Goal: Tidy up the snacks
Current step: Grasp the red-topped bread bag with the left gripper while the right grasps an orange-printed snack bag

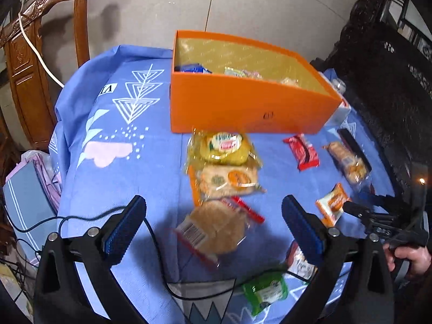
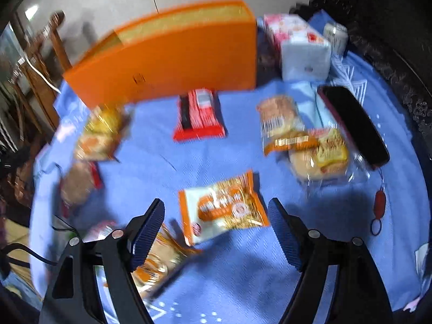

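An orange box (image 1: 243,105) stands at the back of the blue tablecloth (image 1: 135,178) with a few packets inside. In front of it lie a yellow packet (image 1: 224,147), a cracker packet (image 1: 229,181) and a brown bread packet (image 1: 213,226). My left gripper (image 1: 213,210) hovers open above the bread packet, nothing between its fingers. My right gripper (image 2: 216,216) is open over an orange-and-white packet (image 2: 224,208), pads apart from it. The same packet (image 1: 333,203) shows beside the right gripper's tip in the left wrist view. A red packet (image 2: 199,116) lies before the orange box (image 2: 167,56).
A black case (image 2: 353,124), clear-wrapped buns (image 2: 305,140), a tissue pack (image 2: 305,51) and a can (image 2: 336,37) sit at the right. A green packet (image 1: 266,291) and a black cable (image 1: 81,218) lie near the front. A wooden chair (image 1: 32,62) stands left of the table.
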`<state>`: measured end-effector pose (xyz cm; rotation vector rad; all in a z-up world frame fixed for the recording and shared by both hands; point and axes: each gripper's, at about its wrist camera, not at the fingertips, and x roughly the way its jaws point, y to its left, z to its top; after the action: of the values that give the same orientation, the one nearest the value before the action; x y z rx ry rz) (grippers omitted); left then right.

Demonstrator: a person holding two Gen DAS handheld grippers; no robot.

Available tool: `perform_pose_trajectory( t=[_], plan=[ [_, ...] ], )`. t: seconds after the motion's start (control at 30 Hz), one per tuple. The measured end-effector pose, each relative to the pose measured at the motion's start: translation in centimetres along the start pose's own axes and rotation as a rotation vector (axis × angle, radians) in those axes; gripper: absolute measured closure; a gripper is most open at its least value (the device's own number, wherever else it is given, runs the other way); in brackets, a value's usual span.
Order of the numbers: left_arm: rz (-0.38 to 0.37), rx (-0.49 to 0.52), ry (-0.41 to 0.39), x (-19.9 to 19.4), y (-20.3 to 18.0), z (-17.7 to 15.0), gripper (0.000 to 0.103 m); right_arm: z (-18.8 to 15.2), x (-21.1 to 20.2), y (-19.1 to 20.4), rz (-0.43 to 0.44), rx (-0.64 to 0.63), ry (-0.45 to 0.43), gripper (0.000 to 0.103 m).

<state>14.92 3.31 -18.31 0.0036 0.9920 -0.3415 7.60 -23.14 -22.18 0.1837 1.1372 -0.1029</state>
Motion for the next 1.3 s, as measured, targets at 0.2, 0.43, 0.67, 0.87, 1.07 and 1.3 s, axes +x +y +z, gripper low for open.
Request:
perform_pose_trajectory(
  t=[0.2, 0.43, 0.67, 0.87, 1.07, 1.3],
  plan=[
    [-0.003, -0.002, 0.031, 0.4, 0.1, -0.6, 0.005, -0.4, 1.6, -0.1, -0.01, 0.037, 0.038, 0.019],
    [-0.009, -0.011, 0.039, 1.0, 0.3, -0.5, 0.005, 0.5, 1.8, 0.7, -0.062, -0.019, 0.017, 0.009],
    [-0.011, -0.007, 0.048, 1.4, 0.3, -0.6, 0.005, -0.6, 4.2, 0.6, -0.077, -0.043, 0.068, 0.018],
    [0.003, -0.01, 0.068, 1.9, 1.5, -1.1, 0.005, 0.3, 3.1, -0.1, -0.041, -0.032, 0.03, 0.049],
    [0.008, 0.098, 0.072, 3.5, 1.3, -1.6, 0.005, 0.1, 2.3, 0.4, 0.0, -0.043, 0.007, 0.061],
    [-0.006, 0.289, 0.142, 7.3, 0.0, -2.5, 0.005, 0.3, 2.1, 0.5, 0.05, -0.011, 0.019, 0.088]
  ],
)
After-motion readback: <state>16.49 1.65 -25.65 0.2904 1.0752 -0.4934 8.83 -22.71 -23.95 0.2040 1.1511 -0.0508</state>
